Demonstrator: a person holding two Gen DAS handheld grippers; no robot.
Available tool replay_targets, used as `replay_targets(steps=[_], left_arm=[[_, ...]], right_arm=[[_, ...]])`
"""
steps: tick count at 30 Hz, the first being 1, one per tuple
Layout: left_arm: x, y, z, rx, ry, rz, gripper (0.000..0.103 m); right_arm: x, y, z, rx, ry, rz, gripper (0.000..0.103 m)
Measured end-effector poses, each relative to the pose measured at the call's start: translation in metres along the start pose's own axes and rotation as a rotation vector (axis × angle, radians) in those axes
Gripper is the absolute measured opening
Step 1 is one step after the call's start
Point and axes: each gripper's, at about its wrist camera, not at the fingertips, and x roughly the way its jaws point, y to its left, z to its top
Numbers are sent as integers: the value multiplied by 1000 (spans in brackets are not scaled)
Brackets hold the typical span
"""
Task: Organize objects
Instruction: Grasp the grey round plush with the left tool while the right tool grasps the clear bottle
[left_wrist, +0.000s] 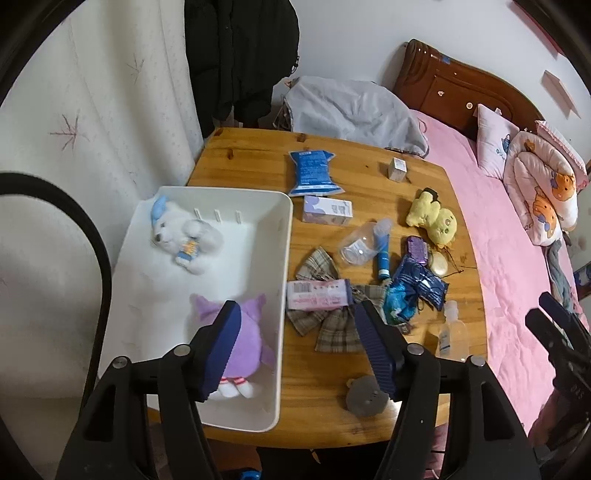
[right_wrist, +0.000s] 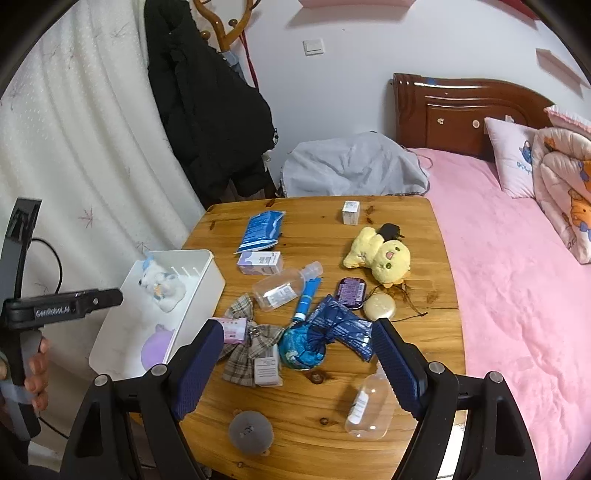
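Note:
A white bin (left_wrist: 284, 236) (right_wrist: 218, 273) on the left of the wooden table (left_wrist: 251, 155) holds a white plush dog (left_wrist: 184, 236) (right_wrist: 162, 286) and a purple plush (left_wrist: 247, 339) (right_wrist: 157, 345). A yellow plush (left_wrist: 434, 216) (right_wrist: 380, 254), a grey round plush (left_wrist: 365, 397) (right_wrist: 251, 430), plaid bows (left_wrist: 332, 325) (right_wrist: 247, 347), bottles, boxes and blue packets lie loose on the table. My left gripper (left_wrist: 295, 350) hangs open over the bin's near right rim, holding nothing. My right gripper (right_wrist: 299, 365) is open above the near clutter, also holding nothing.
A pink bed (right_wrist: 517, 277) with pillows runs along the table's right side. A grey cloth bundle (right_wrist: 354, 166) lies behind the table, beside a black coat (right_wrist: 207, 103) on a rack. A white curtain (left_wrist: 92, 129) hangs on the left. A hand (right_wrist: 37, 373) grips the left tool.

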Motion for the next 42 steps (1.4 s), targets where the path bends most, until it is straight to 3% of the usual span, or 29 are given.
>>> replay_targets(steps=[9, 20, 31, 42], left_arm=[[17, -38, -19, 41, 39, 11, 72], [85, -77, -65, 62, 231, -13, 72], [146, -84, -115, 1, 403, 19, 72], [154, -87, -135, -42, 435, 2, 72]], right_arm=[[15, -31, -10, 6, 39, -33, 83], [60, -75, -48, 60, 190, -80, 83], [118, -93, -81, 103, 337, -140, 83], [140, -92, -94, 99, 402, -159, 83]])
